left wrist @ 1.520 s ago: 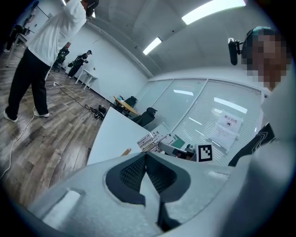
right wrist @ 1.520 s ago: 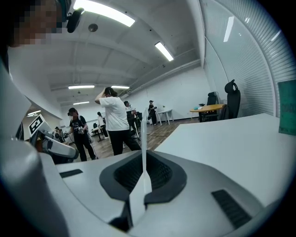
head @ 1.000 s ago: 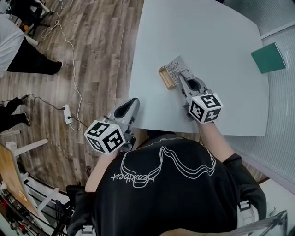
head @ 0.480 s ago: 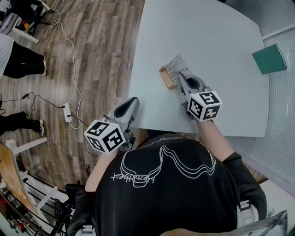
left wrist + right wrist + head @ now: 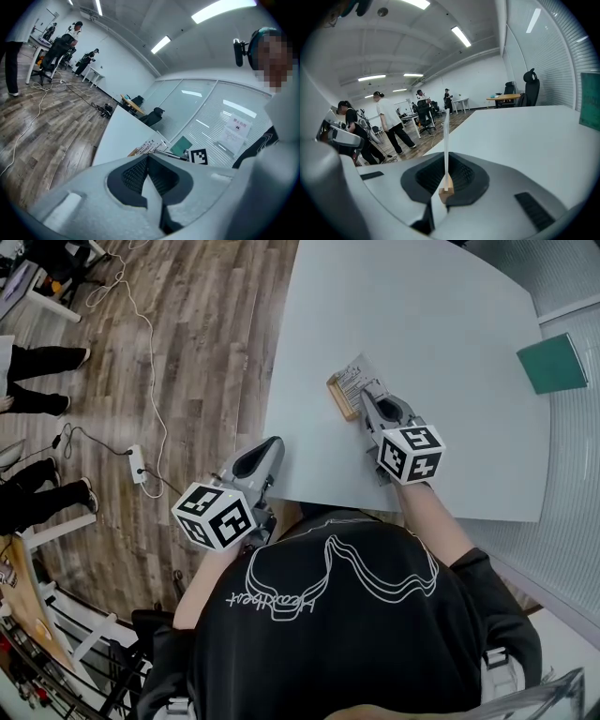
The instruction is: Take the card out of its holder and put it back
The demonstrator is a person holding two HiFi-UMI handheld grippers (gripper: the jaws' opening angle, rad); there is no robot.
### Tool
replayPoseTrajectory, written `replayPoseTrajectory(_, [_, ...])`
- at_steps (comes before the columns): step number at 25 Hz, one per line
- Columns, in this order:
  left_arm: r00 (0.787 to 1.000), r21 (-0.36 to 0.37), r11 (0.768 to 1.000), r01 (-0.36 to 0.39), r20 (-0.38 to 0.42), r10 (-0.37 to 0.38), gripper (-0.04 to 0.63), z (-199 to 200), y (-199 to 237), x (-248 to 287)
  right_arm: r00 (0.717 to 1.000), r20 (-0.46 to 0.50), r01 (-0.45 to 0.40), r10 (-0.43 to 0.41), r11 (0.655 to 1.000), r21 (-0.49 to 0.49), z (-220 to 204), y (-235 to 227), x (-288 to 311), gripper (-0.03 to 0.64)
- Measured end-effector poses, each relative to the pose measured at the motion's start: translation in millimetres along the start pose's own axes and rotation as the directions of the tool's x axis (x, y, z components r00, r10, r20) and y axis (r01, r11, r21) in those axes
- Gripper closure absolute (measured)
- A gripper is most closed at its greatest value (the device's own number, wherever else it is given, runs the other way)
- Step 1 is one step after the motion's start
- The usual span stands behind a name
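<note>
A white printed card (image 5: 354, 374) stands in a small wooden holder (image 5: 341, 397) near the front of the white table (image 5: 422, 306). My right gripper (image 5: 367, 396) reaches it from the near side. In the right gripper view the card (image 5: 446, 136) runs edge-on between the closed jaws, and the holder's end (image 5: 446, 192) shows at its foot. The right gripper (image 5: 446, 159) is shut on the card. My left gripper (image 5: 270, 448) hangs off the table's front left edge, clear of both. In its own view the left gripper (image 5: 147, 157) is shut and holds nothing.
A green flat thing (image 5: 553, 362) lies at the table's far right edge. A power strip (image 5: 138, 470) and a white cable lie on the wooden floor to the left. People stand at the far left (image 5: 37, 399). Glass walls run along the right.
My right gripper has tilted slightly while staying on the card in the holder. The left gripper has not moved. The people at the left have walked further away.
</note>
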State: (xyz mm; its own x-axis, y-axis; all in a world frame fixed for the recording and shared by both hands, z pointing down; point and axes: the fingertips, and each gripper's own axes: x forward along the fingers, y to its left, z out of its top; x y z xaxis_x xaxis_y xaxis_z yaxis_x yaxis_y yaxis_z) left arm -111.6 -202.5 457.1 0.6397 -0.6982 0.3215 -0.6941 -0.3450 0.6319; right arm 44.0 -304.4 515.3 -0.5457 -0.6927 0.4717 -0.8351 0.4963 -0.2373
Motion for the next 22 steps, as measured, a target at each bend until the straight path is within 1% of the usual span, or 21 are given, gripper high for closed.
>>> replayPoseTrajectory(3, [1.0,0.001,1.0,-0.005,-0.005,0.005,0.583,-2,2,3,1.0,0.007,0.001,-0.001,1.0,0.003,-5,-4,5,0.592])
replayPoseTrajectory(10, [1.0,0.005,1.0,-0.012,-0.003,0.012,0.583,-5,4,-8,1.0,0.008,0.005,-0.005,1.0,-0.001,-19,7,4,0.592])
replayPoseTrajectory(22, [1.0,-0.004,1.0,-0.021,-0.008,0.021,0.583,-3,6,-5,1.0,-0.002,-0.005,0.005,1.0,-0.004,-26,3,12,0.592])
